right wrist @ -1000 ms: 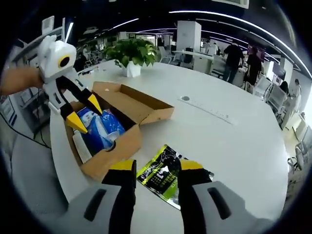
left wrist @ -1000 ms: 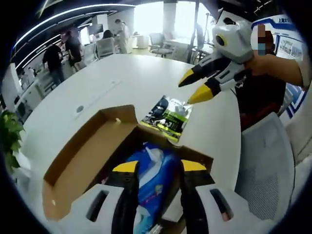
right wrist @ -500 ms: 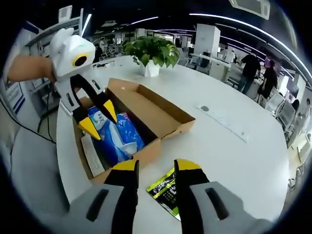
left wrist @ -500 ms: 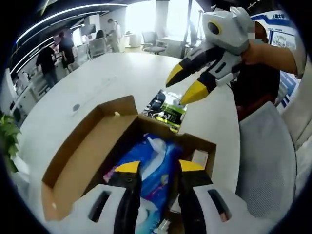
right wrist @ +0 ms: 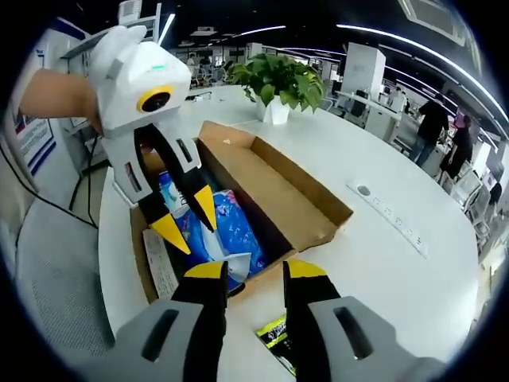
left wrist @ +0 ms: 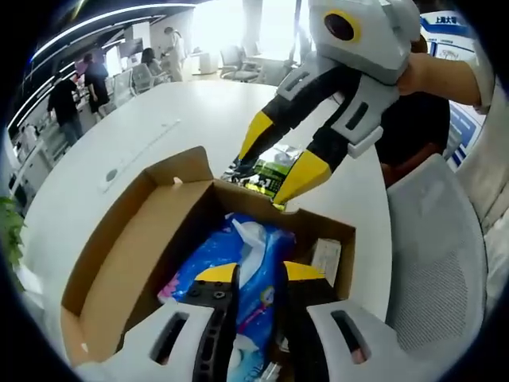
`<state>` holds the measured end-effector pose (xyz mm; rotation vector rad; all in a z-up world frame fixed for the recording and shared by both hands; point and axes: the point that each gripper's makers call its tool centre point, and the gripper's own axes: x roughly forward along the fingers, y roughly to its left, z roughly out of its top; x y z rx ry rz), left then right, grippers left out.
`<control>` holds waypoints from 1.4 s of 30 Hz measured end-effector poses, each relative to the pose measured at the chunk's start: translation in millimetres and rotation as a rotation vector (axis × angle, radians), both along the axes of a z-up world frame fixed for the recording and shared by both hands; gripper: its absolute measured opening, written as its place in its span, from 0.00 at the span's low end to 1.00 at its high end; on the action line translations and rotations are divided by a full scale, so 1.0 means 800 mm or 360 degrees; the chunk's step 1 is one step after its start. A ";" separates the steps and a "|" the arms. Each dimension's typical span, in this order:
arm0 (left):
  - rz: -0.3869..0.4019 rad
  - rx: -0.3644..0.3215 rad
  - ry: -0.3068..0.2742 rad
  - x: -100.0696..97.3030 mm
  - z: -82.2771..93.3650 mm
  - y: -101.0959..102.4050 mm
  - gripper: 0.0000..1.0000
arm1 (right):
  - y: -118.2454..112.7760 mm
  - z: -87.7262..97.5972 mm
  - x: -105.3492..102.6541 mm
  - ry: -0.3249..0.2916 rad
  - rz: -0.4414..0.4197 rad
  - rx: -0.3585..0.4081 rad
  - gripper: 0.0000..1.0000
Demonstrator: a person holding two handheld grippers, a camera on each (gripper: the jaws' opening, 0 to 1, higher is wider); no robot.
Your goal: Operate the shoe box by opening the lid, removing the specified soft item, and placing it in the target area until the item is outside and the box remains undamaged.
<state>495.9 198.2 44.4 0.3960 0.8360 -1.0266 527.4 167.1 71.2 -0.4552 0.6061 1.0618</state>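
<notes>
Lying inside the open shoe box (left wrist: pixel 151 239) near the desk (right wrist: pixel 398 263) edge, the blue soft pack (left wrist: pixel 238 270) looks light, squashy and slippery; pinching its crinkled top seems best. The left gripper (left wrist: pixel 258 274) and right gripper (right wrist: pixel 254 270) both hover released.

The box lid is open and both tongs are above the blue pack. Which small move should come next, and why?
Probably lower the left tongs and close them on the blue pack. They hang open just over it inside the box, and the pack is not gripped yet. The right tongs are open at the box edge.
</notes>
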 end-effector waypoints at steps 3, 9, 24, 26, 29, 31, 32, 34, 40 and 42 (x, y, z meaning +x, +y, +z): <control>-0.0018 0.0014 0.0017 -0.002 -0.004 -0.002 0.14 | 0.008 -0.006 0.000 0.0016 0.0024 -0.0011 0.24; -0.0041 0.0032 0.0018 -0.005 -0.008 -0.001 0.09 | 0.023 -0.018 0.002 0.0032 0.0060 -0.0027 0.23; -0.0022 0.0027 0.0038 -0.009 -0.010 0.001 0.01 | 0.053 -0.051 0.003 0.0076 0.0155 -0.0115 0.20; -0.0019 0.0025 0.0041 -0.010 -0.010 0.001 0.00 | 0.054 -0.054 0.005 0.0081 0.0162 -0.0126 0.19; -0.0010 0.0017 0.0046 -0.011 -0.010 0.001 0.00 | 0.057 -0.056 0.007 0.0098 0.0172 -0.0130 0.18; -0.0008 0.0016 0.0051 -0.011 -0.010 0.002 0.00 | 0.060 -0.056 0.007 0.0110 0.0181 -0.0133 0.18; -0.0009 0.0016 0.0052 -0.012 -0.010 0.002 0.00 | 0.061 -0.056 0.006 0.0115 0.0186 -0.0129 0.17; -0.0009 0.0016 0.0056 -0.012 -0.010 0.002 0.00 | 0.065 -0.055 0.004 0.0133 0.0194 -0.0113 0.16; -0.0012 0.0018 0.0063 -0.013 -0.010 0.002 0.00 | 0.071 -0.052 -0.004 0.0157 0.0240 -0.0084 0.16; -0.0013 0.0019 0.0060 -0.013 -0.010 0.002 0.00 | 0.070 -0.051 -0.005 0.0163 0.0248 -0.0082 0.17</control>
